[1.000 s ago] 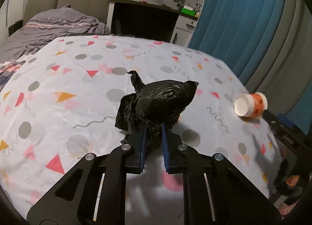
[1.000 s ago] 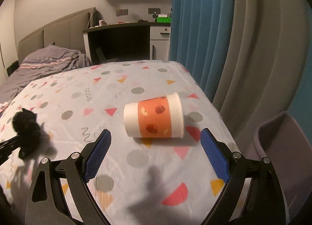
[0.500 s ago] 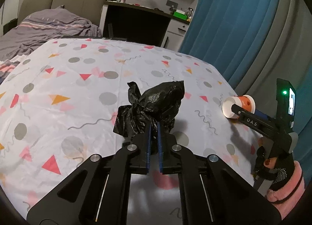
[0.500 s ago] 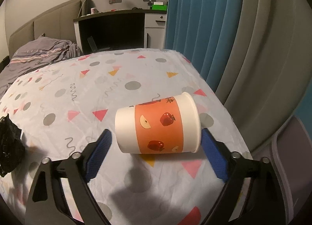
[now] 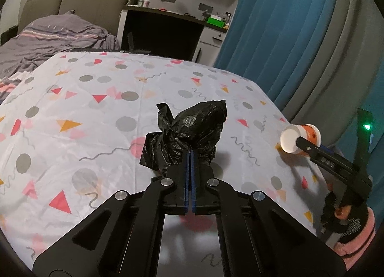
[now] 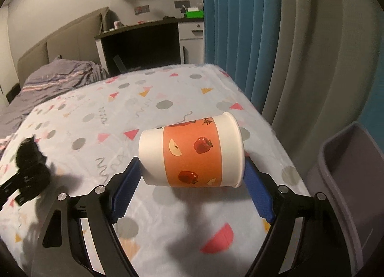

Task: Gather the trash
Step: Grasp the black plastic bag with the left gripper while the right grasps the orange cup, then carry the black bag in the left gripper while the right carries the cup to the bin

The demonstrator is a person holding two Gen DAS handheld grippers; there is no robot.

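Since 1 s ago: left gripper closed fully on bag, pads pressed together with black plastic pinched between; right gripper advanced to cup. Now spread wide around cup lying on its side, blue pads flanking base and rim (contact not certain). Cup rests on patterned cloth near 3 o'clock edge, seen at 3 o'clock in left view. Bag at centre of cloth. Grey bin at 4 o'clock.
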